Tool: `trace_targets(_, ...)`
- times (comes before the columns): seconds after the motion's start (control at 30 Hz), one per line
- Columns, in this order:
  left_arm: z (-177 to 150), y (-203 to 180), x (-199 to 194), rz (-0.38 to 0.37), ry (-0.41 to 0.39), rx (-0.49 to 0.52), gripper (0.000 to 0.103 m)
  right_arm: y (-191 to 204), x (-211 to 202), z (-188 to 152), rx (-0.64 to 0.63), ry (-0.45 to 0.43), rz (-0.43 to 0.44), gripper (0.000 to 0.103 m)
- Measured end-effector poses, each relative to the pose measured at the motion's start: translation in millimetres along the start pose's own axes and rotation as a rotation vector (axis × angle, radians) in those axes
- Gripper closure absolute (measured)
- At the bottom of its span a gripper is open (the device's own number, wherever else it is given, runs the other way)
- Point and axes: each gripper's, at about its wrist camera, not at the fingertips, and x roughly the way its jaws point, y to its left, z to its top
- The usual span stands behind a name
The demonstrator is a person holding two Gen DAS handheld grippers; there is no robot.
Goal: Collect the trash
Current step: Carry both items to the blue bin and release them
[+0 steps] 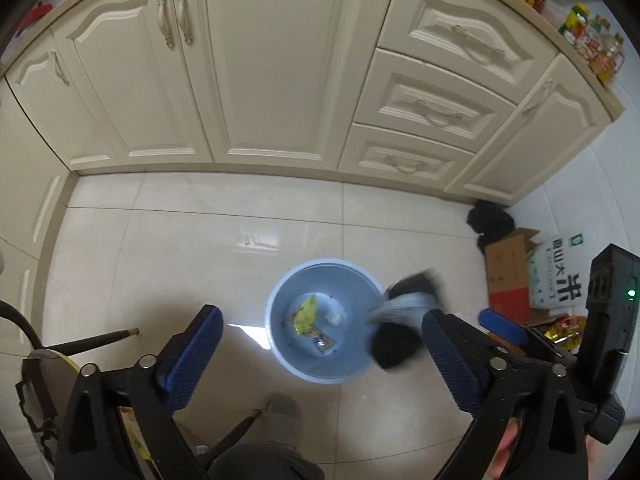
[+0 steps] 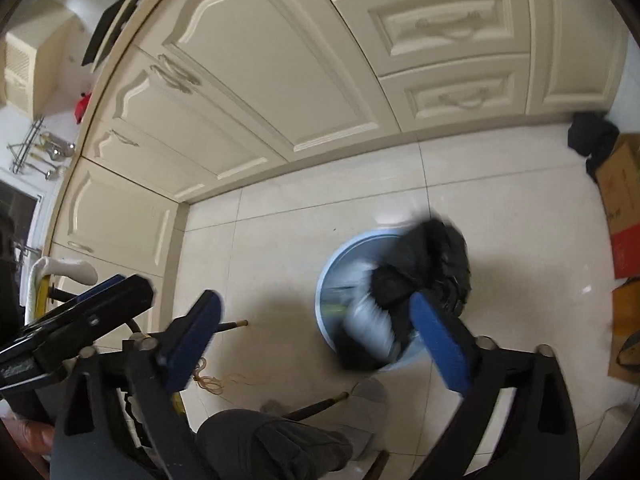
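A round light-blue bin (image 1: 280,354) stands on the tiled floor below both grippers. At its bottom lie a yellow wrapper (image 1: 306,314), a crumpled white paper (image 1: 335,317) and a small printed packet (image 1: 322,343). A blurred black-and-white bundle (image 1: 402,312) hangs loose over the bin's right rim; in the right wrist view the bundle (image 2: 424,272) covers much of the bin (image 2: 334,264). My left gripper (image 1: 321,315) is open above the bin, with nothing pressed between its pads. My right gripper (image 2: 314,298) is open too, and the bundle overlaps its right fingertip (image 2: 424,312).
Cream cabinets (image 1: 272,72) and drawers run along the far side of the floor. At the right stand a cardboard box (image 1: 506,268), a rice bag (image 1: 560,276) and a black cloth heap (image 1: 492,220). A person's grey slipper (image 1: 282,412) and thin chair legs (image 1: 96,338) are close to the bin.
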Motion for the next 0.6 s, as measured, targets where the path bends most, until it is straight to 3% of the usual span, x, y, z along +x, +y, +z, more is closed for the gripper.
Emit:
trace_targets(0.37,5.3,15.5,-53.0,0.020,-0.113,-0.034,0.003,14.4,-25.3,-15.4,0.031,-0.048,-0.023,0.000)
trace_targets(0.5,-5.5,26.3,-90.1,0.012,-0.177,-0.044,0.002,36.3,-47.2,-18.1,0.000,-0.079,-0.024,0.000)
trace_targets(0.6,-46.8,34.2,-131.2,0.018,-0.240,-0.046,0.001,60.0,-68.5,-20.7,-0.033,-0.113,-0.016,0.000)
